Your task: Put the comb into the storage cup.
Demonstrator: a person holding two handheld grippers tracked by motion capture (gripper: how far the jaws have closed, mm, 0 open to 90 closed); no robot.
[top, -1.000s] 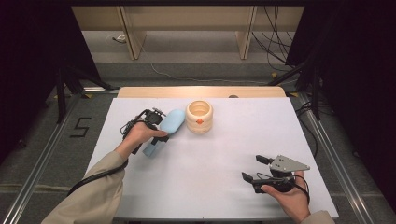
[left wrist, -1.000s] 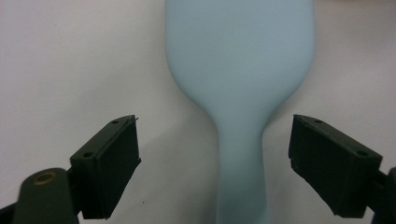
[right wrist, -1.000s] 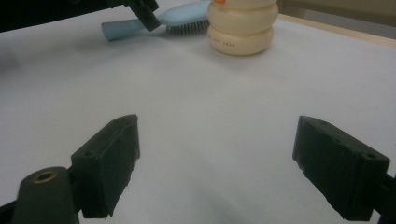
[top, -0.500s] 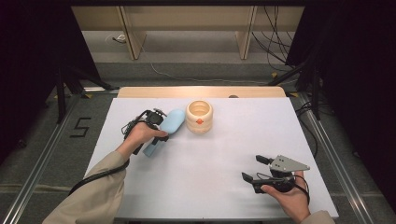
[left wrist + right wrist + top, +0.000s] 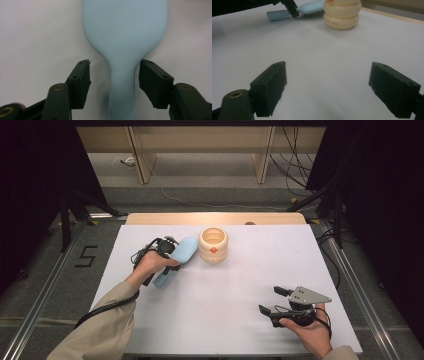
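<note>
Left gripper view: left gripper (image 5: 113, 75) jaws just closing around blue brush (image 5: 124, 45) handle, not yet pinching | brush beside cream pot (image 5: 213, 245), unlifted | right gripper (image 5: 275, 301) spread, idle.

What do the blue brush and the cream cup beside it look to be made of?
Brush: likely plastic, smooth matte pale blue with no grain; dark bristles show under its head in the right gripper view.
Cup: probably plastic or glazed ceramic, cream with a soft sheen on its ribbed rings. The look leaves it open.
</note>
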